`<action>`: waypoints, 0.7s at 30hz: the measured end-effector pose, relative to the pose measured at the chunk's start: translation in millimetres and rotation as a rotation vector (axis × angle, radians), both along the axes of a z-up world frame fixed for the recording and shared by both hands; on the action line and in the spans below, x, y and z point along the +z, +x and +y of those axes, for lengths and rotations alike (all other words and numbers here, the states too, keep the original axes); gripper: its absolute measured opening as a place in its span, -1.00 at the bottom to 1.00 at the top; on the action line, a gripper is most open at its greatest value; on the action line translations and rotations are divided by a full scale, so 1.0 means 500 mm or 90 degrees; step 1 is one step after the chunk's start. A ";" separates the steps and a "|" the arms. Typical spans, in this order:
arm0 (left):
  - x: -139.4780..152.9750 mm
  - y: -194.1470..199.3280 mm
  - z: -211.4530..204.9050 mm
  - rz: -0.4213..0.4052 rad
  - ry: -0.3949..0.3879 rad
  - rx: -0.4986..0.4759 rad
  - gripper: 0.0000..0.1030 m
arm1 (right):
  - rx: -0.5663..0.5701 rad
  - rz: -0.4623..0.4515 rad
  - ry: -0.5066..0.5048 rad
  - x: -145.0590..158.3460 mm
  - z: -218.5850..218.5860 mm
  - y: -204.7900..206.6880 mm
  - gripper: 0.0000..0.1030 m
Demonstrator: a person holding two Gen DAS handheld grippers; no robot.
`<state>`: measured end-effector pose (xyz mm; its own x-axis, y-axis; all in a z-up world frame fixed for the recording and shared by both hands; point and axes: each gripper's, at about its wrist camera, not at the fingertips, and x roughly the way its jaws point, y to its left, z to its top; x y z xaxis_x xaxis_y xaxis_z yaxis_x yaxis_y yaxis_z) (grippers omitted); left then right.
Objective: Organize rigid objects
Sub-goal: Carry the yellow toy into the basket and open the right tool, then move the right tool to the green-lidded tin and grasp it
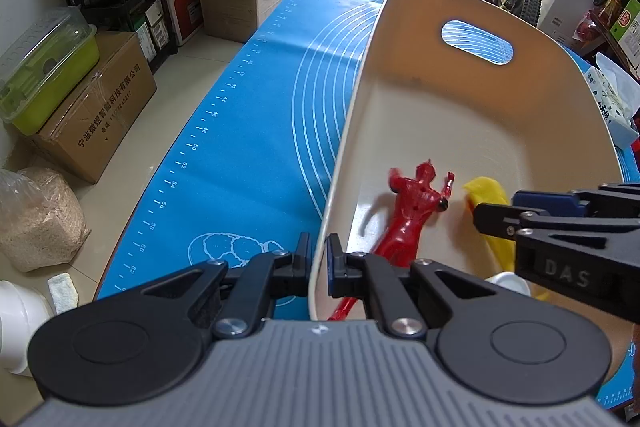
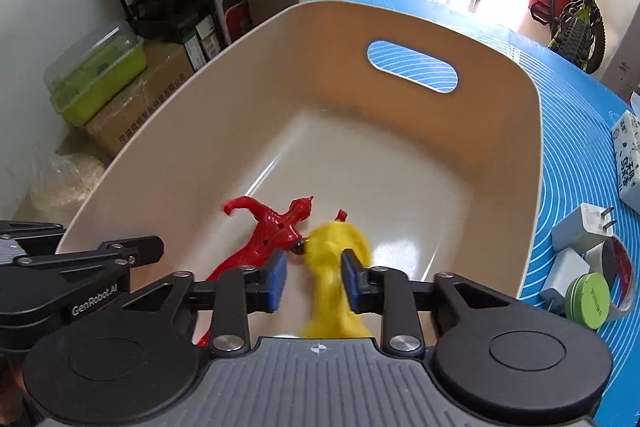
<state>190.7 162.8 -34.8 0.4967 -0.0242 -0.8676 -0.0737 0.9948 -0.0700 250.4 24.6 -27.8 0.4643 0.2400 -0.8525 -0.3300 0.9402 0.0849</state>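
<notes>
Yellow toy [image 2: 335, 267]: light, stiff plastic, blurred; lies in tub [image 2: 500, 163] beside red figure [image 2: 272, 231]; hold mid-body
Right tongs [image 2: 313, 277]: open around yellow toy
Left tongs [image 1: 317, 259]: pinching tub's side wall

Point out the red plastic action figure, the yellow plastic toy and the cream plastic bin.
Red plastic action figure [image 2: 276, 227]: right wrist view, on its chest.
Yellow plastic toy [image 2: 332, 259]: right wrist view, mid-body.
Cream plastic bin [image 1: 460, 107]: left wrist view, far inner wall.

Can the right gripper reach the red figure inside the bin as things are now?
Probably not directly: the right gripper has the yellow toy between its fingers, and the red figure lies just left of it in the bin.
</notes>
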 end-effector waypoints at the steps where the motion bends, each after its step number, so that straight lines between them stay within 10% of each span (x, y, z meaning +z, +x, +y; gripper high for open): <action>1: 0.000 0.000 0.000 0.000 0.000 0.000 -0.83 | -0.006 -0.007 0.003 0.005 -0.007 -0.002 0.05; 21: 0.002 0.002 0.000 0.000 -0.005 0.001 -0.83 | -0.151 -0.155 0.040 0.135 -0.269 -0.041 0.49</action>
